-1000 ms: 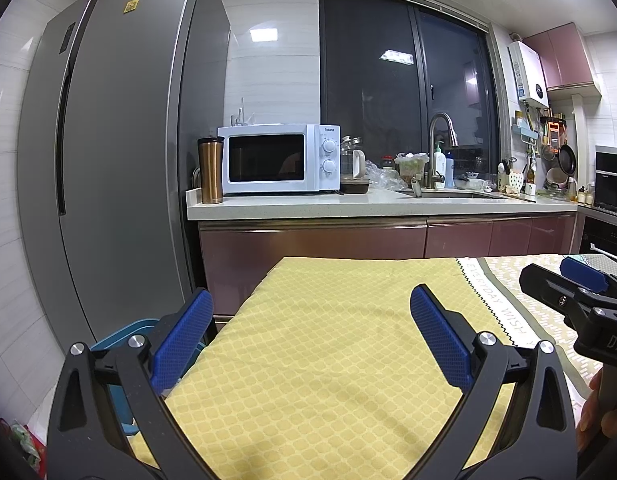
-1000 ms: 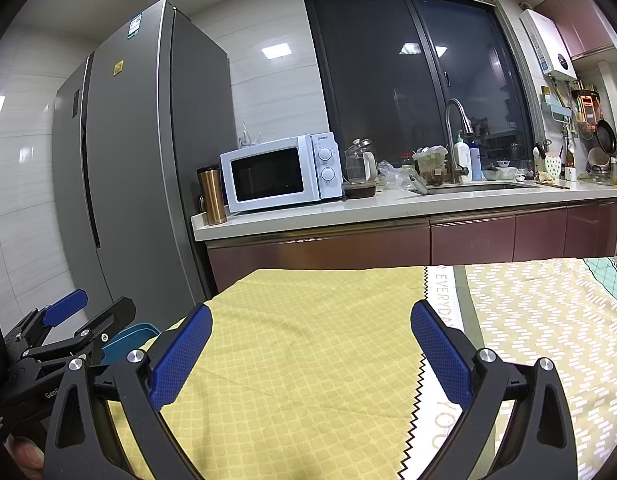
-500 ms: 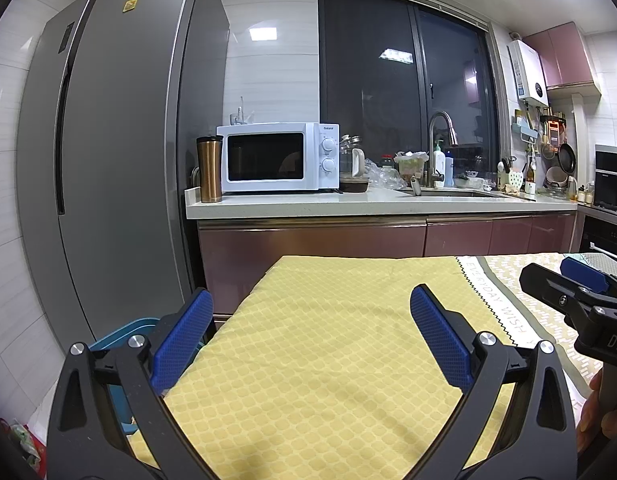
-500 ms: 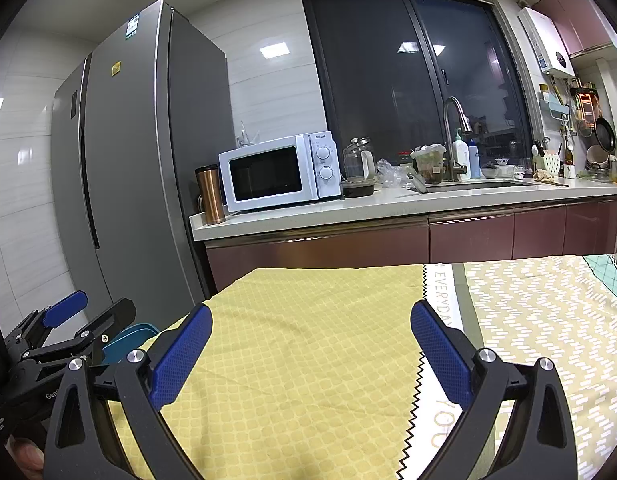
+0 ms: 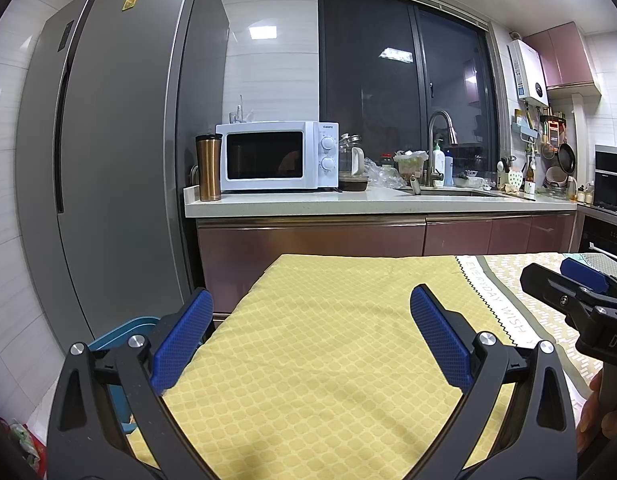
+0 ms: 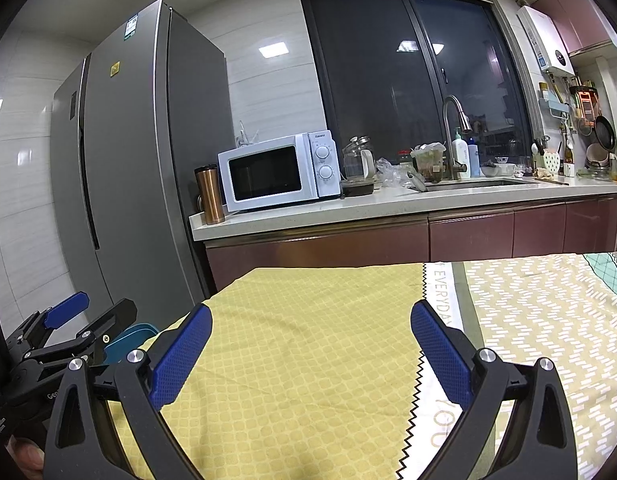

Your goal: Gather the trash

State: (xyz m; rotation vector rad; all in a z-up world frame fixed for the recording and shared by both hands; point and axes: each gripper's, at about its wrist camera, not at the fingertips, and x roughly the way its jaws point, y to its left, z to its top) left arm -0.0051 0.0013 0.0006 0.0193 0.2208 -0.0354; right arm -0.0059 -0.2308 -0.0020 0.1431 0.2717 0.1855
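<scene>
Here both grippers are held level above the table, side by side, and each one points toward the kitchen counter. The left gripper has its two blue pads spread wide, with only the yellow tablecloth visible between them, so it grips nothing. The right gripper is also wide open and holds nothing; it hovers where the yellow cloth meets the patterned cloth with printed letters. In the view of each wrist the other gripper appears at the edge, so the two are near but not touching. I think they are held so, open and apart, because this is a ready pose that allows either one to reach forward. About the trash itself: no piece of it is visible on the cloth in either view, and the table surface that shows is bare. A blue bin stands on the floor just beside the left corner of the table, near the grey fridge; I judge it is placed there to receive the trash, but its inside is hidden. This scene fits a moment before any trash is brought into view, and equally a moment when all of it already lies in the bin.
</scene>
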